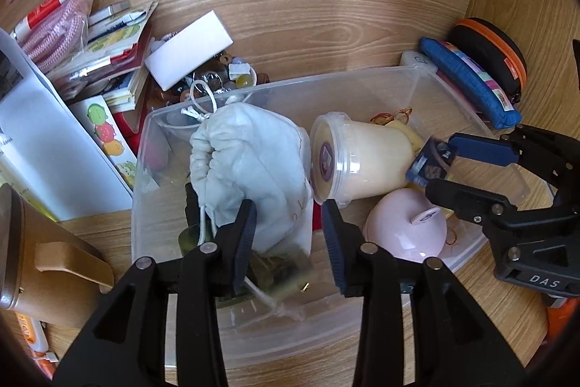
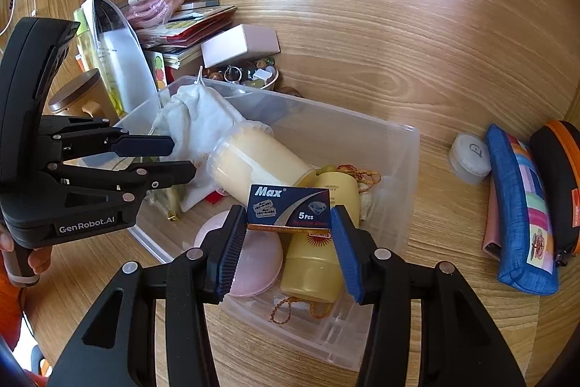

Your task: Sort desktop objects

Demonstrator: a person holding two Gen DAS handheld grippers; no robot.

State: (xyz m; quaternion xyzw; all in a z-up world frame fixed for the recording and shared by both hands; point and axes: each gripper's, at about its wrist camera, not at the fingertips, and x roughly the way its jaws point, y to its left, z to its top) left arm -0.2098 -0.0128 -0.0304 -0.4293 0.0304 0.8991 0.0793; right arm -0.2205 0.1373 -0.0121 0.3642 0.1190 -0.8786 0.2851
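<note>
A wooden desk (image 2: 398, 60) carried a clear plastic bin (image 2: 406, 147). Only the right wrist view showed the blue box (image 2: 289, 205), marked "Max 5 Pcs", clamped in the right gripper (image 2: 288, 242) above the bin. Only the left wrist view showed the left gripper (image 1: 289, 234) released, jaws apart over a white drawstring pouch (image 1: 253, 162) inside the bin. A pencil case (image 2: 522, 216) lay beside it.

Left wrist view looks steeply down, close over the near-left end of the clear plastic bin (image 1: 417, 78), facing the back wall. Right wrist view hangs close over the bin (image 2: 406, 169) at its near-right end, angled the same way. Both share the bin's inside, and each catches the other gripper.
</note>
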